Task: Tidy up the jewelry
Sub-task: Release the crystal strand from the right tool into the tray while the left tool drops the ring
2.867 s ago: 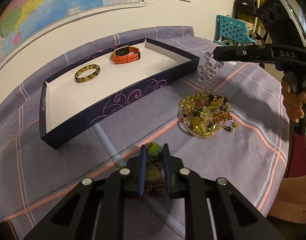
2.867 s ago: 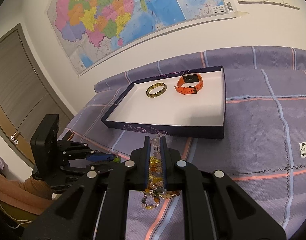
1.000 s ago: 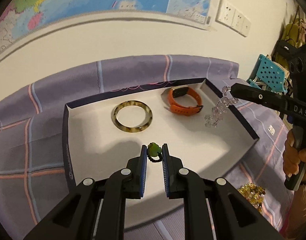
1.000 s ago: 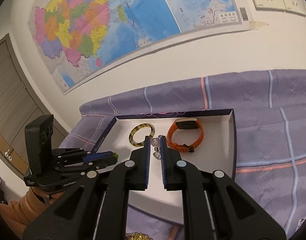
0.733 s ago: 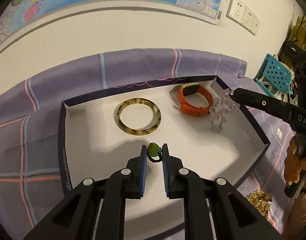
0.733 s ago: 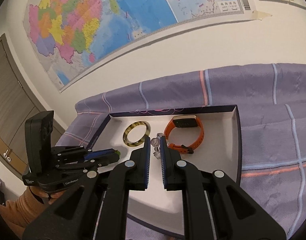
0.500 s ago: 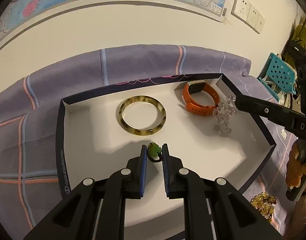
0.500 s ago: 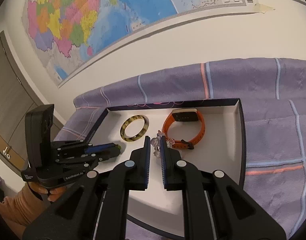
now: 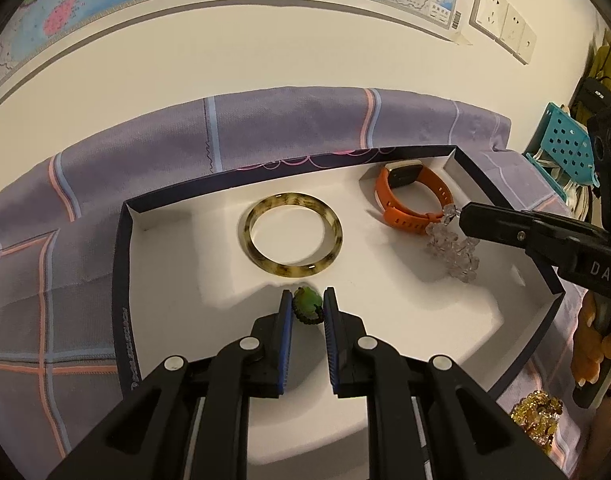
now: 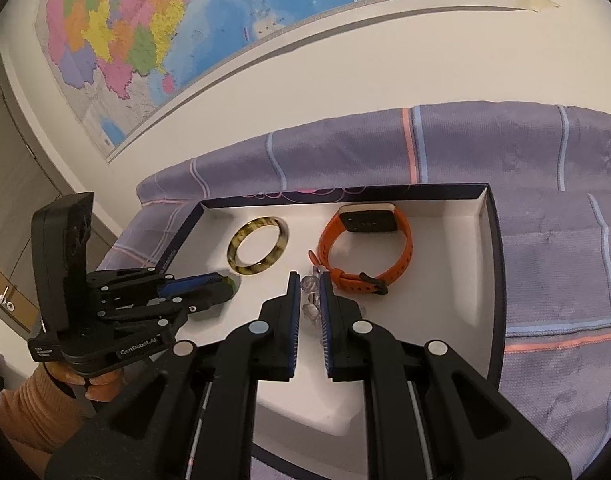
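Two pieces in my jaws right now. Left gripper [image 9: 308,307] is clamped on a small green bead piece [image 9: 306,300] with a dark beaded loop under it, jaws nearly closed, hanging low over the white floor of the tray [image 9: 121,264], just in front of the bangle [image 9: 292,240]. Right gripper [image 10: 308,294] is pinched tight on a clear bead bracelet [image 9: 453,254]: faceted, glassy, bunched, its low end at or on the tray floor beside the watch strap; I can't tell if it touches.

Tray is a shallow rectangular box, dark navy walls with pink scrollwork, matte white inside. It holds the bangle, a smooth glossy ring in mottled yellow-brown, lying flat, and an orange watch [image 10: 367,246], rubbery strap, dark face, resting on its side near the far right corner.

Worktop is under a purple woven cloth [image 10: 553,240] with pink and blue stripes. A heap of yellow beads [image 9: 535,416] sits on the cloth outside the tray's near right corner. White wall behind, with a coloured map [image 10: 165,28] and wall sockets [image 9: 503,30].
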Tool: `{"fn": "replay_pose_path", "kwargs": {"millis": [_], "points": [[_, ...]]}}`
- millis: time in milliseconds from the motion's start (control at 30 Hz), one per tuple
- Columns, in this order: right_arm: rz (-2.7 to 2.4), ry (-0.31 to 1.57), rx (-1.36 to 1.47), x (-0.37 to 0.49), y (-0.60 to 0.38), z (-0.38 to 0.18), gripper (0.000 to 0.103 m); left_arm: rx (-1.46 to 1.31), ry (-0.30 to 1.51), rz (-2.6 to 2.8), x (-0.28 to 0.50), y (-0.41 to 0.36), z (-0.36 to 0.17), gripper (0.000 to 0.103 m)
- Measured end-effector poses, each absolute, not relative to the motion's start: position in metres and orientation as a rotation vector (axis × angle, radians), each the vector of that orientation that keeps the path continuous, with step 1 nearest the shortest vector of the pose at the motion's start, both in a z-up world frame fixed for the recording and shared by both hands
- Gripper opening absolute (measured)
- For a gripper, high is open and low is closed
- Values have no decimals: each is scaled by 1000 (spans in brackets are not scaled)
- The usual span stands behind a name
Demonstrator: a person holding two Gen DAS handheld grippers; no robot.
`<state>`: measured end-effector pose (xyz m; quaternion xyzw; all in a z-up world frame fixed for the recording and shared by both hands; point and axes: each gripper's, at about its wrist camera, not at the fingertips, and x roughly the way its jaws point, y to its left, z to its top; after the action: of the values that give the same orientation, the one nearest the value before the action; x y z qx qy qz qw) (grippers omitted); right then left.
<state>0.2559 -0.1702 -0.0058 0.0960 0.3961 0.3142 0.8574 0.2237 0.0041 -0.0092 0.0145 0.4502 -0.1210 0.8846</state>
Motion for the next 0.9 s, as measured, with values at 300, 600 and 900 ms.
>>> {"fn": "replay_pose_path", "kwargs": {"millis": [300,600,900], "points": [[650,831,209,254,-175,-7,13,36,931,-238,226,2,-10,14],[664,838,184,253,-168,-7,13,45,926,-233,227,2,-10,14],[670,845,155,254,-155,-7,13,52,920,-222,227,1,-12,14]]}}
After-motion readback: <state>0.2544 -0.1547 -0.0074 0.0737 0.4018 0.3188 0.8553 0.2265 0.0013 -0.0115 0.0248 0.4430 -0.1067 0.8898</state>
